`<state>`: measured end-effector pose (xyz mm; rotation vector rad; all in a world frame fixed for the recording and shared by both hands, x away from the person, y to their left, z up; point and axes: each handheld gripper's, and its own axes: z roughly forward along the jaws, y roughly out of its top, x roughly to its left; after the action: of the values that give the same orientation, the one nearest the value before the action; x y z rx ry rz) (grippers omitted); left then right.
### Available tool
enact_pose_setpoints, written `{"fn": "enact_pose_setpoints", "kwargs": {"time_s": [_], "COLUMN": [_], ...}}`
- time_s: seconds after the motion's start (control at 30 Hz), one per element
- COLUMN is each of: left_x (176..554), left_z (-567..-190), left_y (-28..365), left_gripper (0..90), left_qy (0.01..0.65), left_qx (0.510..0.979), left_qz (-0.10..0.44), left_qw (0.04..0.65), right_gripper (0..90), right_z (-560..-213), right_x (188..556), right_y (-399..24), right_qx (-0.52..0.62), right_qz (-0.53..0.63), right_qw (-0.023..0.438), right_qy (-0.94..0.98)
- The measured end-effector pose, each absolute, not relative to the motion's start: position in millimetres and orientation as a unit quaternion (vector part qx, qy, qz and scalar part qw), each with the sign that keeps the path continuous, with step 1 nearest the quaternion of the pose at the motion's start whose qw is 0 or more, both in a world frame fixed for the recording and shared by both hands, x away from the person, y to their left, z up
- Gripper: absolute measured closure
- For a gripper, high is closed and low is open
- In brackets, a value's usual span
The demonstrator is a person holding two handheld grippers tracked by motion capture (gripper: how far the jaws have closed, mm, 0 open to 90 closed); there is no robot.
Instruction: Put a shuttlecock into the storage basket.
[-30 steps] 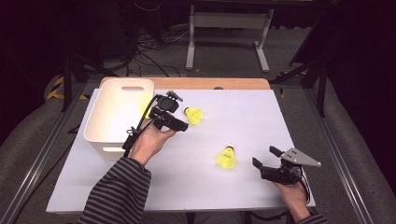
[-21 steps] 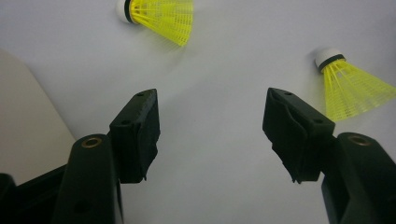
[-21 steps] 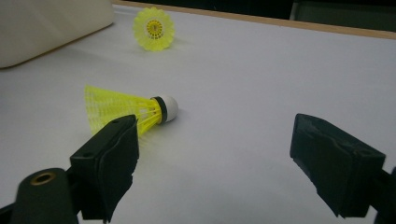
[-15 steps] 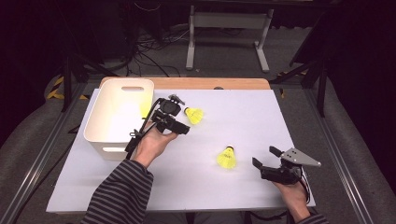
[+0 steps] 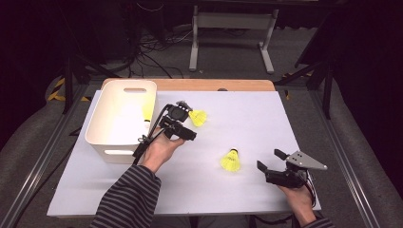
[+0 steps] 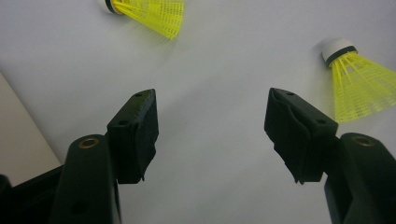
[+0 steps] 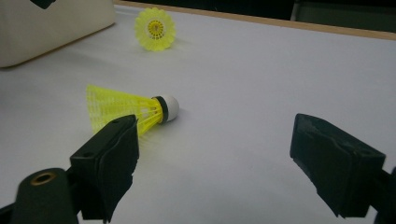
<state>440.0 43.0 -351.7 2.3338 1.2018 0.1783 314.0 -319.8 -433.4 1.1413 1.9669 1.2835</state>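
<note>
From the high view I see my left tool (image 5: 183, 124) held above the white-covered table (image 5: 247, 118), just beside the right wall of the white rectangular plastic basket (image 5: 111, 128) with handle slots. In the left gripper view its two black jaws are spread wide with bare table surface between them; they pinch nothing.

A yellow plastic shuttlecock with a white cork tip (image 5: 198, 117) lies on its side just beyond that tool, near the basket. In the left gripper view I take it to be the one at the top edge (image 6: 149, 10), skirt pointing right.

A second yellow shuttlecock (image 5: 231, 160) lies toward the near middle of the table, between my two hands and well apart from the first. In the right gripper view it lies on its side (image 7: 128, 109), cork pointing right, just past the left jaw; the other one sits farther back with its open skirt facing the camera (image 7: 155, 29).

My right tool (image 5: 272, 167) rests low at the near right corner of the table, carrying its grey three-cornered plate. Its jaws stand wide apart and hold nothing.

Something yellow shows inside the basket against its right wall (image 5: 148, 110); I cannot tell what it is.

My left arm wears a striped sleeve (image 5: 128, 197).
</note>
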Motion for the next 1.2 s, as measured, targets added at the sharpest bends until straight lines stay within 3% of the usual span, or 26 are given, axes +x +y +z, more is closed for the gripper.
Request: {"fn": "enact_pose_setpoints", "kwargs": {"time_s": [1.2], "left_x": [475.8], "left_z": [-382.4], "left_y": [32.6], "left_gripper": [35.1], "left_qy": [0.473], "left_qx": [0.846], "left_qz": [0.064], "left_qw": [0.239], "right_gripper": [16.2], "right_z": [-434.1], "right_x": [314.6], "right_y": [-319.3], "right_qx": [0.422], "right_qz": [0.471], "right_qw": [0.259], "right_qy": [0.73]}}
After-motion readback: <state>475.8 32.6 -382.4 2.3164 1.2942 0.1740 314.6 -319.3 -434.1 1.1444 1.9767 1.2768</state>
